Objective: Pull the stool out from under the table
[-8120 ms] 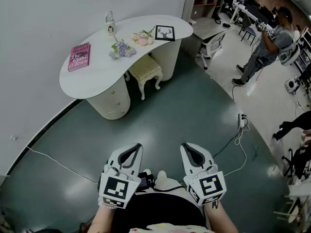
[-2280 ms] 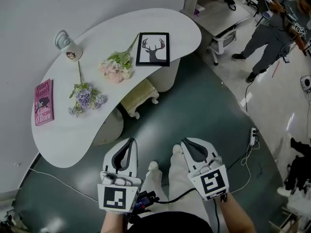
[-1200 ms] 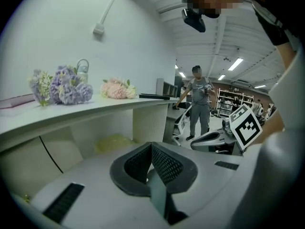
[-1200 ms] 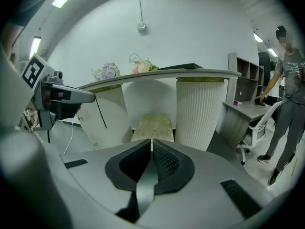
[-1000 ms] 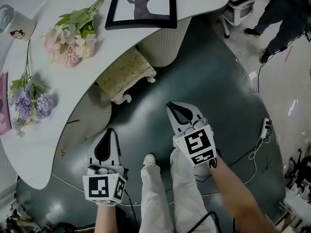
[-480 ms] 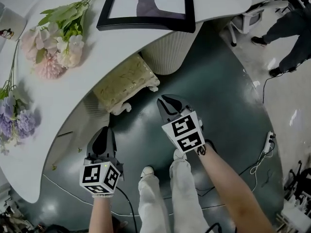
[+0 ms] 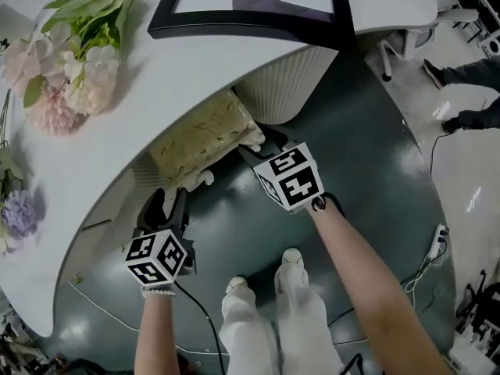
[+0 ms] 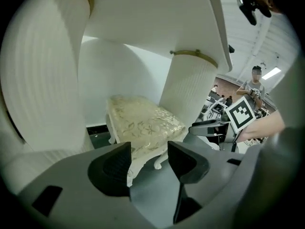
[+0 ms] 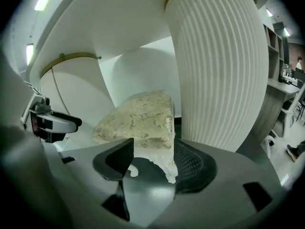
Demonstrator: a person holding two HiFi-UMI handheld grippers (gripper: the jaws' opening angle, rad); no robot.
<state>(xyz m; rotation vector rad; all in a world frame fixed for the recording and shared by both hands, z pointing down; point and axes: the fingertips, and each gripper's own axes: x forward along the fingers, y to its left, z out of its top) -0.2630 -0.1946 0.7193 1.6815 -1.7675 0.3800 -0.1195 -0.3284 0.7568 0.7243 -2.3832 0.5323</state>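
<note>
Fingers [image 9: 193,168]: both pairs opening; right gripper [image 9: 151,163] straddles stool [image 9: 138,116] leg, left gripper [image 8: 148,159] just beside stool, neither pressing
Reason: readying two-sided pull

A small cream stool [image 7: 205,137] stands upright beneath a white table [image 7: 156,84] with a curved edge. Its padded rectangular seat is covered in pale gold floral fabric, and its white legs are carved and curl at the feet. In the head view it sits just toward 11 o'clock from centre, mostly under the tabletop, its near edge and front legs showing. The table's ribbed pedestal [image 7: 283,92] rises just beside it at 2 o'clock.
</note>
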